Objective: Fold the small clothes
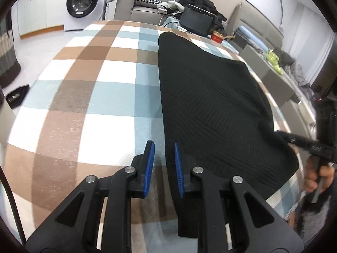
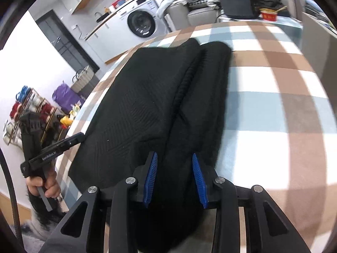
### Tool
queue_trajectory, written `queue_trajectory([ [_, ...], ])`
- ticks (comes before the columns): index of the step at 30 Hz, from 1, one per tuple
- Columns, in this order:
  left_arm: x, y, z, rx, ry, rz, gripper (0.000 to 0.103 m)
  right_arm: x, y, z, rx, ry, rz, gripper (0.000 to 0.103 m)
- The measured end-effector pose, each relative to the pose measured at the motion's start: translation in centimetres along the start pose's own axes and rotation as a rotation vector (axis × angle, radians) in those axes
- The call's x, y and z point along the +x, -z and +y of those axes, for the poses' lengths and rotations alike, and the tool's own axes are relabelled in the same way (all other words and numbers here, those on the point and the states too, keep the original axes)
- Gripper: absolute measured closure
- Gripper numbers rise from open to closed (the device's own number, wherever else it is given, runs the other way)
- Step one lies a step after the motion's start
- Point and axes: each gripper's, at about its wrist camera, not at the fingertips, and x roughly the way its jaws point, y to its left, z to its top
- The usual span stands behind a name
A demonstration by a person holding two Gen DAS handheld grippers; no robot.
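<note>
One black ribbed knit garment (image 1: 210, 97) (image 2: 137, 109), lying flat lengthwise on the desk. In the right wrist view a long fold runs down it, one thick layer doubled over beside the other.

Right claw (image 2: 174, 158) (image 1: 282, 135): blue ridged pads clamped on the bunched near end of the garment, black fabric filling the space between them. In the left wrist view its tip meets the garment's drawn-out right corner; the right hand (image 1: 316, 175) grips the handle.

Left claw (image 1: 163, 147) (image 2: 81, 136): pads a narrow gap apart at the garment's near left edge. That edge runs under the right-hand pad and bare cloth shows in the gap, with no fabric pinched. The left hand (image 2: 46, 184) holds the handle beside the desk.

Desk (image 1: 84, 97) (image 2: 273, 105): covered by a soft cloth checked in brown, pale blue and white.

Far end of desk: one dark box-like object (image 1: 195, 20) and one red round bowl (image 1: 217, 37) (image 2: 268, 14).

Beyond: one white front-loading washing machine (image 1: 84, 2) (image 2: 143, 23).
</note>
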Motion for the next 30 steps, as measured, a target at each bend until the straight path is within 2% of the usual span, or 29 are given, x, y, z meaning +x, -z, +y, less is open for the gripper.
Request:
queue_trajectory([
  [3, -0.8, -0.1, -0.7, 0.026, 0.017, -0.028, 0.083, -2.2, 1.1, 0.1, 0.008, -0.063, -0.047, 0.068],
  [4, -1.1, -0.1, -1.1, 0.039, 0.030, -0.039, 0.076, -2.6, 1.5, 0.5, 0.000, -0.091, -0.055, 0.068],
  [5, -1.3, 0.0, -1.7, 0.050, 0.035, -0.046, 0.063, -2.7, 1.8, 1.0, -0.007, -0.130, -0.054, 0.068],
  [6, -1.5, 0.1, -2.2, 0.062, 0.040, -0.052, 0.056, -2.5, 2.1, 1.3, -0.012, -0.147, -0.043, 0.068],
  [7, -1.6, 0.3, -2.8, 0.074, 0.044, -0.057, 0.044, -2.0, 2.2, 1.7, -0.016, -0.154, -0.025, 0.068],
  [8, -1.7, 0.5, -3.2, 0.086, 0.052, -0.064, 0.041, -1.4, 2.1, 1.9, -0.017, -0.155, -0.008, 0.068],
  [12, -1.8, 1.1, -4.7, 0.119, 0.095, -0.052, 0.041, 1.2, 1.7, 2.0, 0.045, -0.204, 0.038, 0.069],
  [14, -1.6, 1.2, -4.9, 0.119, 0.099, -0.046, 0.041, 1.6, 1.4, 1.9, 0.068, -0.201, 0.042, 0.090],
  [16, -1.5, 1.4, -4.9, 0.121, 0.097, -0.040, 0.041, 0.6, 1.4, 2.6, 0.039, -0.180, 0.001, 0.094],
  [17, -1.5, 1.5, -4.9, 0.119, 0.097, -0.038, 0.041, -0.6, 1.5, 3.2, 0.000, -0.181, -0.049, 0.095],
  [19, -1.5, 1.7, -4.8, 0.107, 0.103, -0.035, 0.041, -2.0, 1.9, 4.0, -0.052, -0.132, -0.082, 0.095],
  [21, -1.3, 1.7, -4.8, 0.107, 0.103, -0.028, 0.041, -1.9, 2.7, 3.5, -0.048, -0.066, -0.034, 0.095],
  [23, -1.0, 1.8, -4.8, 0.114, 0.097, -0.022, 0.041, -1.1, 3.5, 3.1, -0.054, -0.039, 0.037, 0.093],
  [24, -1.1, 1.9, -5.0, 0.119, 0.097, -0.021, 0.041, -1.1, 3.8, 2.7, -0.043, -0.059, 0.034, 0.092],
  [26, -1.2, 2.0, -5.4, 0.133, 0.106, -0.025, 0.041, -1.6, 3.5, 2.2, -0.008, -0.119, 0.016, 0.084],
  [28, -1.3, 2.1, -6.0, 0.152, 0.119, -0.027, 0.041, -1.6, 2.7, 2.1, 0.010, -0.141, -0.009, 0.078],
  [30, -1.1, 2.4, -6.6, 0.182, 0.117, -0.021, 0.041, -0.8, 1.5, 1.8, 0.030, -0.151, -0.025, 0.076],
])
